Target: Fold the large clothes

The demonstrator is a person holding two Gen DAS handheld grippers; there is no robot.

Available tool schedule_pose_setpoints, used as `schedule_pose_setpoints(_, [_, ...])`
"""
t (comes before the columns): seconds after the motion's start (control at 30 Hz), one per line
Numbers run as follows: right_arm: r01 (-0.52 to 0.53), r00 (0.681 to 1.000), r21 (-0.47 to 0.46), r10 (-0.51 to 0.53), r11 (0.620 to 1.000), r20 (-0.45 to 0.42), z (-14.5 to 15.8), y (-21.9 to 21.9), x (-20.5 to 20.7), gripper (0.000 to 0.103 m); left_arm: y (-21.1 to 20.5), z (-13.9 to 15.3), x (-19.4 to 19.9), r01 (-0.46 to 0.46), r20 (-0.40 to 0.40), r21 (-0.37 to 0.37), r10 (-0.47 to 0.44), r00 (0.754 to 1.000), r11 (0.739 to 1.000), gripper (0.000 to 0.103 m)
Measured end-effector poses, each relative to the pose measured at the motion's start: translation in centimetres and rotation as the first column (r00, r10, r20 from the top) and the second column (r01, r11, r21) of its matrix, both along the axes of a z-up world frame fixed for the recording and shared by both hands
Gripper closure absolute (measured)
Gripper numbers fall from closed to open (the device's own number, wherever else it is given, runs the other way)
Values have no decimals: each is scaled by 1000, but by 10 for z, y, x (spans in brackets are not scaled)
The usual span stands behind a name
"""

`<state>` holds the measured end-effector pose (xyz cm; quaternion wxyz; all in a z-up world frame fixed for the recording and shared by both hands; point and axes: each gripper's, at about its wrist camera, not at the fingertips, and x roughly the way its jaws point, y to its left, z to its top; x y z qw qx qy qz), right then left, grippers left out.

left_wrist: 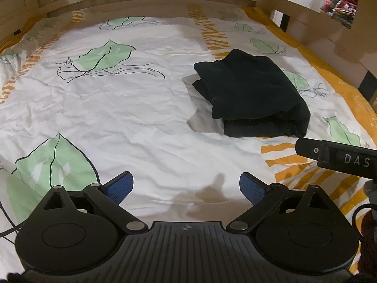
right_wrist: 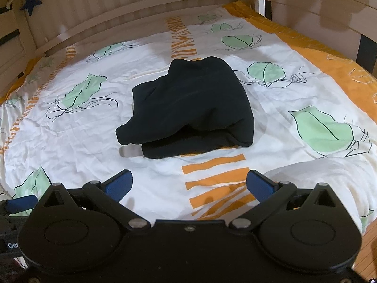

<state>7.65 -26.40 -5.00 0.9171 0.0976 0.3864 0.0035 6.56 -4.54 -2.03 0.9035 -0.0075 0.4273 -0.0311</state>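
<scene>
One dark garment [right_wrist: 190, 108] folded, layered, on bedsheet [right_wrist: 165, 176].

Bed [right_wrist: 294, 54]: wooden frame, white sheet [left_wrist: 141, 108] with green leaves and orange stripes. Folded black garment [right_wrist: 193, 108] lies on sheet, right of bed centre.

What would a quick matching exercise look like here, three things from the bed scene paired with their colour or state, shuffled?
Things:
1. folded garment
2. left gripper
3. star decoration

Descriptions:
A. dark blue, hanging by the headboard
B. open, holding nothing
C. black, lying in layers on the leaf-print bedsheet

Pairs: 1-C, 2-B, 3-A
</scene>
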Motion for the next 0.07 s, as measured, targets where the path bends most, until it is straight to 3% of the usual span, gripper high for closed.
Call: schedule_pose_setpoints(0.07, [-1,1000,0,1,1000,-1,0,0,0,0,0,0,0,-3,-1,-2,3,1000,1000,5])
